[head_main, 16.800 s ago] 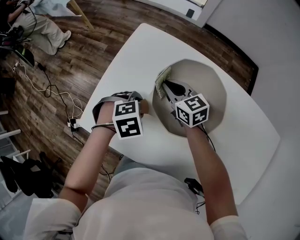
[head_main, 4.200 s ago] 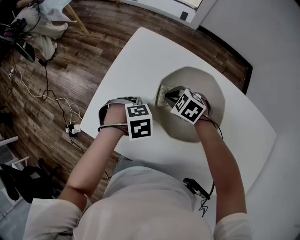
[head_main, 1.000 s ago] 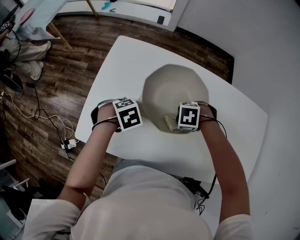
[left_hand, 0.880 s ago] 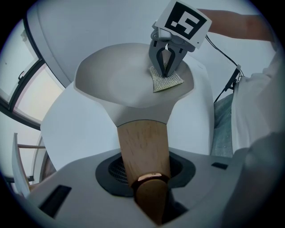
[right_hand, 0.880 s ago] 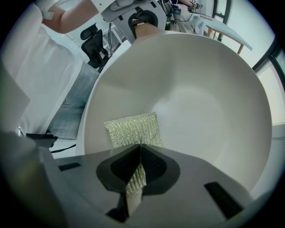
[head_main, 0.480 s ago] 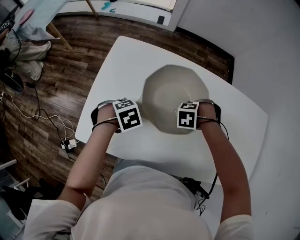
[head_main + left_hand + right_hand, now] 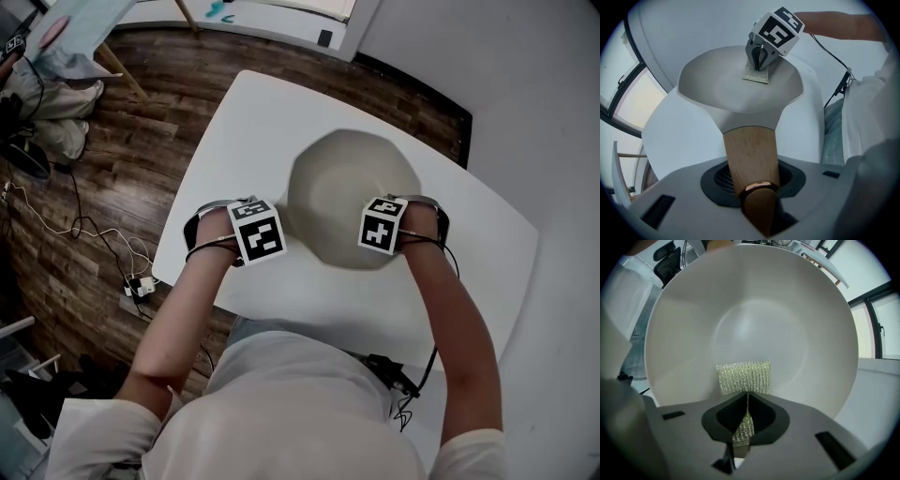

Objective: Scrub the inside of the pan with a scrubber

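Right gripper (image 7: pixel 746 397) shifted rightward, clamping the scrubber (image 7: pixel 744 377) inside the pan (image 7: pixel 750 305).

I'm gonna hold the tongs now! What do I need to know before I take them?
Left tongs: shut on the wooden handle, steadying the pan on the white table.
Right tongs: shut on the scrubber, which rests on the pan's inner wall, on the side opposite the handle.
Done: both grips are set and the scrubber is inside the pan. No dirt shows on the pan.
Left: probably rub the scrubber round the floor and the rest of the wall, with the handle held firm.
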A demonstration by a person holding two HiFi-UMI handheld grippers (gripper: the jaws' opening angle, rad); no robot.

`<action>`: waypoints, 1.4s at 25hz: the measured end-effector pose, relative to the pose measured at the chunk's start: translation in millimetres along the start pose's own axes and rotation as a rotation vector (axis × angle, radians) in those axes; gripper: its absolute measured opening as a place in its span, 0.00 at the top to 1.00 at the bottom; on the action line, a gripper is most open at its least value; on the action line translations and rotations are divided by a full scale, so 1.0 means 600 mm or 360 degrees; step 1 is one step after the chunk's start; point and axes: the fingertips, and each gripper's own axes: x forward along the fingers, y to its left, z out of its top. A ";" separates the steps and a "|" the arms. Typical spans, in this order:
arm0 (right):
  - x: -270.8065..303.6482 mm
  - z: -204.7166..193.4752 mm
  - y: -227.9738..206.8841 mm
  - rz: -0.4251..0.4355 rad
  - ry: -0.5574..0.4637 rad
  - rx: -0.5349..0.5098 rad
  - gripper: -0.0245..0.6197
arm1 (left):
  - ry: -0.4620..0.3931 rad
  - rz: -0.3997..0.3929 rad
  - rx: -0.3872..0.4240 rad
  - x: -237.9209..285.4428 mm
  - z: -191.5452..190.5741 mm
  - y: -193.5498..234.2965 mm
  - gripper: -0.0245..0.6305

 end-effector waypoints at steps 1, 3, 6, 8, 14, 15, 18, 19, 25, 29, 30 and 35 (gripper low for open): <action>0.000 -0.002 -0.007 -0.0021 0.0011 0.0005 0.93 | 0.0001 -0.0002 0.0001 -0.001 0.000 0.001 0.73; 0.001 -0.007 -0.021 -0.0068 0.0029 0.0021 0.93 | 0.0004 -0.0004 0.0005 -0.002 0.002 0.002 0.73; 0.005 -0.012 -0.038 -0.0141 0.0032 0.0059 0.93 | 0.0008 -0.0003 0.0010 0.001 0.002 0.000 0.73; 0.006 -0.013 -0.048 -0.0178 0.0026 0.0087 0.93 | 0.0010 -0.0002 0.0015 0.002 0.002 0.000 0.73; 0.004 -0.010 -0.079 -0.0261 0.0010 0.0134 0.93 | 0.0016 -0.0008 0.0026 0.000 -0.001 0.002 0.73; 0.004 -0.009 -0.083 -0.0267 -0.0001 0.0141 0.93 | 0.0019 -0.0009 0.0029 0.000 0.000 0.002 0.73; 0.004 -0.006 -0.095 -0.0278 -0.0044 0.0177 0.93 | 0.0024 -0.0009 0.0037 0.000 0.001 0.004 0.73; 0.005 -0.005 -0.098 -0.0283 -0.0055 0.0188 0.93 | 0.0024 -0.0008 0.0038 0.001 0.002 0.003 0.73; 0.004 0.007 -0.115 -0.0329 -0.0081 0.0214 0.93 | 0.0024 -0.0007 0.0042 0.000 -0.001 0.002 0.73; 0.001 0.018 -0.125 -0.0354 -0.0110 0.0244 0.93 | 0.0025 -0.0009 0.0050 0.000 -0.004 0.000 0.73; 0.002 0.020 -0.127 -0.0359 -0.0119 0.0252 0.93 | 0.0024 -0.0009 0.0052 0.001 -0.004 -0.001 0.73; 0.001 0.031 -0.140 -0.0376 -0.0177 0.0295 0.93 | 0.0024 -0.0007 0.0058 0.005 -0.004 -0.003 0.73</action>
